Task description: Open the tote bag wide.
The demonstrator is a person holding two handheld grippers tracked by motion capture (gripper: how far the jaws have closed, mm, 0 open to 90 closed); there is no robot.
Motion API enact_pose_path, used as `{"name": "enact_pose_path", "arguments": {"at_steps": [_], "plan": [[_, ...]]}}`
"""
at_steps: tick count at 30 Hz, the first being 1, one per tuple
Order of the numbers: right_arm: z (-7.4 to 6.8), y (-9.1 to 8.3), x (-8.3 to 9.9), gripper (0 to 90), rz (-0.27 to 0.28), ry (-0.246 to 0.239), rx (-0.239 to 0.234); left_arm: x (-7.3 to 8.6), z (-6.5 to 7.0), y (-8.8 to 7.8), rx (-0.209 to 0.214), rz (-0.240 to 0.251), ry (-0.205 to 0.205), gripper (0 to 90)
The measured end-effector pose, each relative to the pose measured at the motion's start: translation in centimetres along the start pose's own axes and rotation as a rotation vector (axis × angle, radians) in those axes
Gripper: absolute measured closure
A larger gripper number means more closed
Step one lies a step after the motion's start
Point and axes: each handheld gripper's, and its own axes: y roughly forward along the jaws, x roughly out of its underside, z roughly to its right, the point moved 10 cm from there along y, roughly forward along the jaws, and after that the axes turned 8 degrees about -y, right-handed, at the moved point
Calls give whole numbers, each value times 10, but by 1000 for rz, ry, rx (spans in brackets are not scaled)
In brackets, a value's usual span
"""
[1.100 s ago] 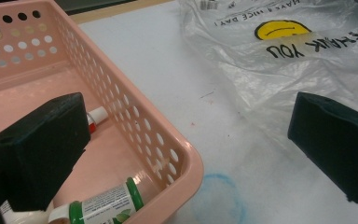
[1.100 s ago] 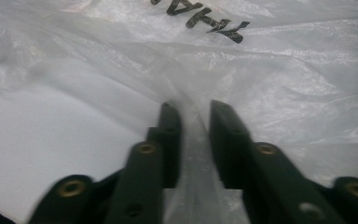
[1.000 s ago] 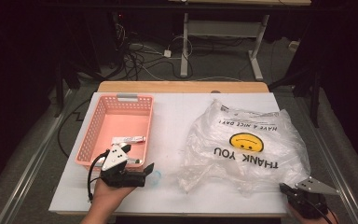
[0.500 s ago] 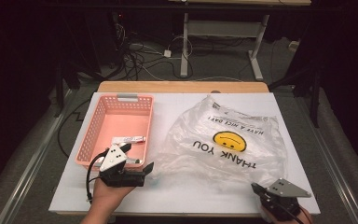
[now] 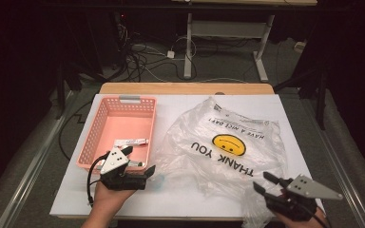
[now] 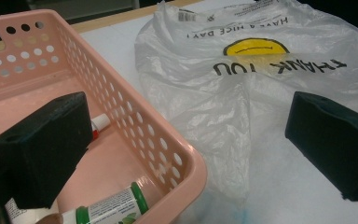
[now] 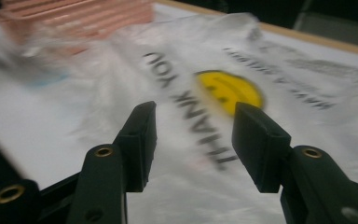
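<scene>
Right gripper (image 5: 265,184) just released, above plastic bag (image 5: 228,152), left gripper (image 5: 140,161) spread wide by basket (image 5: 105,124)

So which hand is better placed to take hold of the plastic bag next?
Probably the right. The right hand-held gripper sits at the plastic bag's near edge, jaws just opened with nothing between them. The left hand-held gripper is open by the pink basket.

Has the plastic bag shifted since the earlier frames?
Yes. The plastic bag has slid left, toward the pink basket, and its edge now sits right beside it.
</scene>
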Motion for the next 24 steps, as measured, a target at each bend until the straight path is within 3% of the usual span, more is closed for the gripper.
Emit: {"name": "enact_pose_path", "arguments": {"at_steps": [1, 2, 4, 5, 6, 7, 8, 9, 10, 11, 12, 13, 14, 15, 16, 19, 22, 24], "plan": [[12, 0, -2, 518, 2, 7, 27, 0, 0, 0, 1, -1, -1, 2], [41, 5, -2, 523, -12, 28, 80, 0, 0, 1, 0, -3, 1, 3], [75, 15, 3, 554, -43, 42, 136, 1, 1, 1, 0, -6, 1, 2], [75, 15, 3, 554, -43, 42, 136, 1, 1, 1, 0, -6, 4, 2], [106, 30, 10, 570, -81, 85, 152, 1, 2, 1, 2, -6, 6, 2], [106, 30, 10, 570, -81, 85, 152, 1, 3, 1, 3, -6, 9, 2], [134, 46, 14, 573, -106, 118, 178, 1, 3, 1, 2, -8, 13, 2], [134, 46, 14, 573, -106, 118, 178, 0, 3, 1, 1, -6, 14, 2], [162, 63, 15, 561, -116, 162, 199, -1, 3, 0, 2, 4, 6, 3], [162, 63, 15, 561, -116, 162, 199, -2, 3, -1, 4, 10, 1, 3], [180, 76, 14, 531, -120, 198, 212, -2, 2, -2, 2, 10, 1, 3], [190, 83, 14, 496, -128, 208, 226, -3, 2, -2, 1, 13, -1, 2], [190, 83, 14, 496, -128, 208, 226, -3, 2, -2, 2, 14, -5, 2], [210, 97, 17, 421, -157, 237, 254, -3, 2, -2, 4, 14, -6, 2], [217, 104, 18, 400, -160, 272, 245, -2, 2, -2, 7, 13, -9, 3], [229, 117, 19, 358, -163, 295, 238, 0, 2, 0, 12, 2, -16, 2], [237, 139, 27, 279, -246, 300, 191, 0, 2, 0, 6, 2, -6, 3], [236, 145, 32, 273, -259, 298, 173, -1, 2, -2, 3, 6, -1, 2]]}}
